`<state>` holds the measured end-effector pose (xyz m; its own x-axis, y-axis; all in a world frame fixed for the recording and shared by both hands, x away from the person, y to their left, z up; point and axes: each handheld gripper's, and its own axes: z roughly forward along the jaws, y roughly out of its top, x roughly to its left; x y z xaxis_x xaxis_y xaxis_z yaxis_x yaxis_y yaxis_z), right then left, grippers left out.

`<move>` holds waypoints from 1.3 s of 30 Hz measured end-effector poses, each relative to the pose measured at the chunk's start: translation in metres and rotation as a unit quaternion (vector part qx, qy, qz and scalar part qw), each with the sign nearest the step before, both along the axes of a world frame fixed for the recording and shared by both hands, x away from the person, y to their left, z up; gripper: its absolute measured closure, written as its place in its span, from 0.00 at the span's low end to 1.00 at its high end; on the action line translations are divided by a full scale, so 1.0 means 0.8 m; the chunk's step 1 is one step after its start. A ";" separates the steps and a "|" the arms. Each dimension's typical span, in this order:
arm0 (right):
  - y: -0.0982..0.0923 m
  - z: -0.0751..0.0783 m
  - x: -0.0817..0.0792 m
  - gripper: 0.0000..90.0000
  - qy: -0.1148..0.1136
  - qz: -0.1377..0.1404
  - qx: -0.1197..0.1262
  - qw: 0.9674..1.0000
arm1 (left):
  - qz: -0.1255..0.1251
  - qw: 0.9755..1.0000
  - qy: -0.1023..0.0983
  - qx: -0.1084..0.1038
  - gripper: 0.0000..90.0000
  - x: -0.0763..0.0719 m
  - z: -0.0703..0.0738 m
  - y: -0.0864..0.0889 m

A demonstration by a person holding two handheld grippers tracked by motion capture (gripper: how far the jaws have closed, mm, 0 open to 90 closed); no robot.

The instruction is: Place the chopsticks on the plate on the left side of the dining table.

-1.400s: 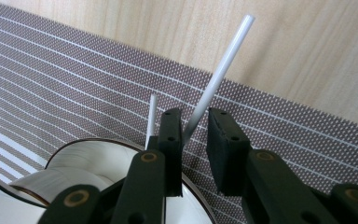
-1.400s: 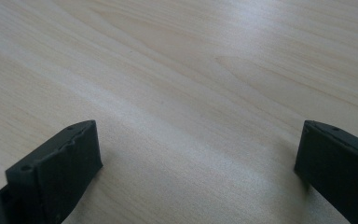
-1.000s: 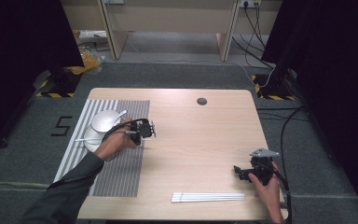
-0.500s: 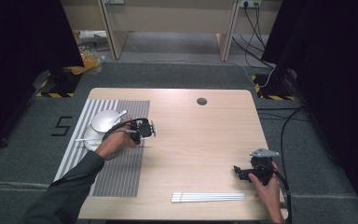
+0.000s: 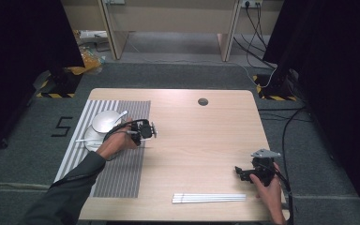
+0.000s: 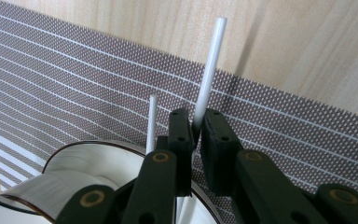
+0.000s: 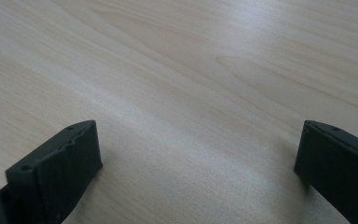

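Note:
My left gripper [image 6: 193,127] is shut on a thin white stick [image 6: 208,79] that rises past the jaw tips over the striped mat [image 6: 74,79]. A second white stick [image 6: 152,122] stands just left of it, above a white bowl with a dark rim [image 6: 98,161]. In the high view that gripper [image 5: 144,129] hangs at the mat's right edge, beside an upturned white bowl [image 5: 104,121] and a plate [image 5: 90,139]. My right gripper [image 5: 244,172] rests near the table's front right, and its jaws [image 7: 198,140] stand wide open over bare wood.
A row of white sticks [image 5: 209,198] lies near the table's front edge, left of my right hand. The grey striped mat [image 5: 122,178] covers the table's left part. A round cable hole [image 5: 203,101] sits at the back. Cables [image 5: 286,136] trail on the floor at right.

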<state>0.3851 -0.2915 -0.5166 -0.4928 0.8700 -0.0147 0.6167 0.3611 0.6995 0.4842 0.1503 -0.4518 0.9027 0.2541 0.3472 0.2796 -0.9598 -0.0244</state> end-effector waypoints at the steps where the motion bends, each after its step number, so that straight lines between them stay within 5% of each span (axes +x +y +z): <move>1: 0.000 0.000 0.000 0.00 0.000 0.000 0.000 1.000 | 0.003 1.000 0.004 0.000 0.91 0.000 0.000 0.000; 24: 0.000 0.000 0.000 0.00 0.000 0.000 0.000 1.000 | 0.010 1.000 0.010 0.001 0.90 0.004 -0.009 0.013; 39: 0.000 0.000 0.000 0.00 0.000 0.000 0.000 1.000 | 0.017 1.000 -0.016 -0.009 0.80 -0.015 0.016 0.041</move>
